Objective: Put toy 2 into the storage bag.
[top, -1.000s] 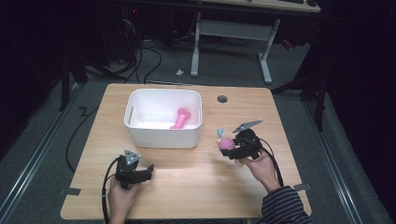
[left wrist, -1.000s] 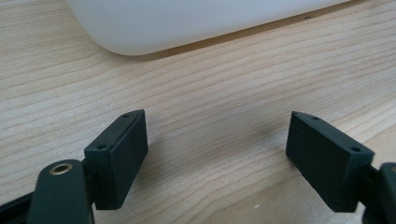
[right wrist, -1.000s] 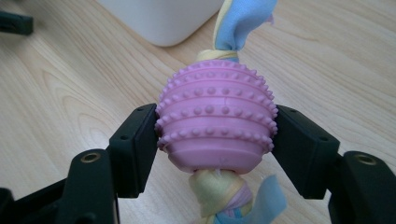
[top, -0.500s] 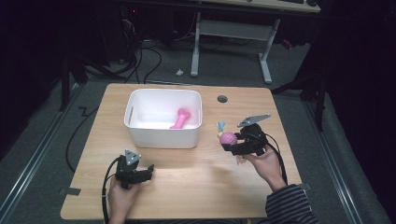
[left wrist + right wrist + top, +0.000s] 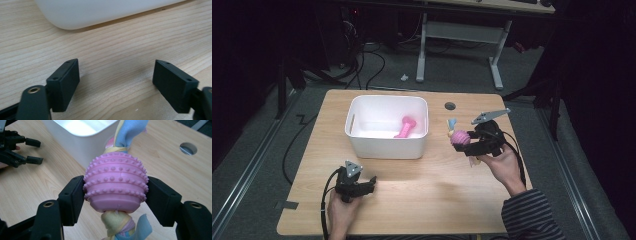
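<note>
Your right tool (image 5: 468, 142) pinches the pink knobbly ball (image 5: 115, 186) of a rope toy across its middle, with the knotted cloth running up and down through the ball, held above the surface (image 5: 437, 200). The white bin (image 5: 387, 145) lies to the toy's left, just beside it. Your left tool (image 5: 364, 184) rests spread and empty near the front edge, its jaws having just closed a little.

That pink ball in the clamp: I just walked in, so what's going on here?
A person holds the pink ball, a knobbly toy with cloth strips knotted through it, clamped in the right gripper above the table, right of the white bin. A pink toy already lies inside. The left gripper rests open and empty.
</note>
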Available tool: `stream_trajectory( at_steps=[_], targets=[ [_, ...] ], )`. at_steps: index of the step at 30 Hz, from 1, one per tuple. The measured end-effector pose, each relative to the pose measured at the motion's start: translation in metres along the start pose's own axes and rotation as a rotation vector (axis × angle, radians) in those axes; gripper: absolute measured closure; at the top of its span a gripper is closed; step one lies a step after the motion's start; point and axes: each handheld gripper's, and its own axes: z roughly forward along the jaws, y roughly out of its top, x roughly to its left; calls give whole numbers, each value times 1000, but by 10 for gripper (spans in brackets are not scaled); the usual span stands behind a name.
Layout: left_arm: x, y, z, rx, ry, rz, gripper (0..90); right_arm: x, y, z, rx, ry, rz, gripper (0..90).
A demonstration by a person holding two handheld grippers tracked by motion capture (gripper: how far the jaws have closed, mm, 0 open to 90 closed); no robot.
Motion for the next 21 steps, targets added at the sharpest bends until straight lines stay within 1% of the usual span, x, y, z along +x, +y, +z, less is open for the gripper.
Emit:
stream_trajectory(
  at_steps=[3,4,6,10,11,13,14,17,21],
  targets=[
    [1,0,0,-4,-4,-11,260,1,9,-4,-2,-13,-15,345],
    [1,0,0,-5,-1,-10,260,2,12,-5,-6,-12,-18,345],
    [-1,0,0,3,7,7,257,3,16,-7,-13,-10,-20,345],
    [-1,0,0,3,3,12,248,7,26,-9,-9,-2,-32,345],
    [-1,0,0,4,4,13,246,7,28,-9,-6,-2,-46,345],
    [-1,0,0,4,4,14,245,10,33,-9,-4,-1,-52,345],
    [-1,0,0,4,4,14,244,10,35,-10,-9,2,-62,345],
    [-1,0,1,3,3,14,239,13,43,-13,-21,12,-66,345],
    [-1,0,1,4,2,16,236,15,52,-10,-27,25,-78,346]
  ],
)
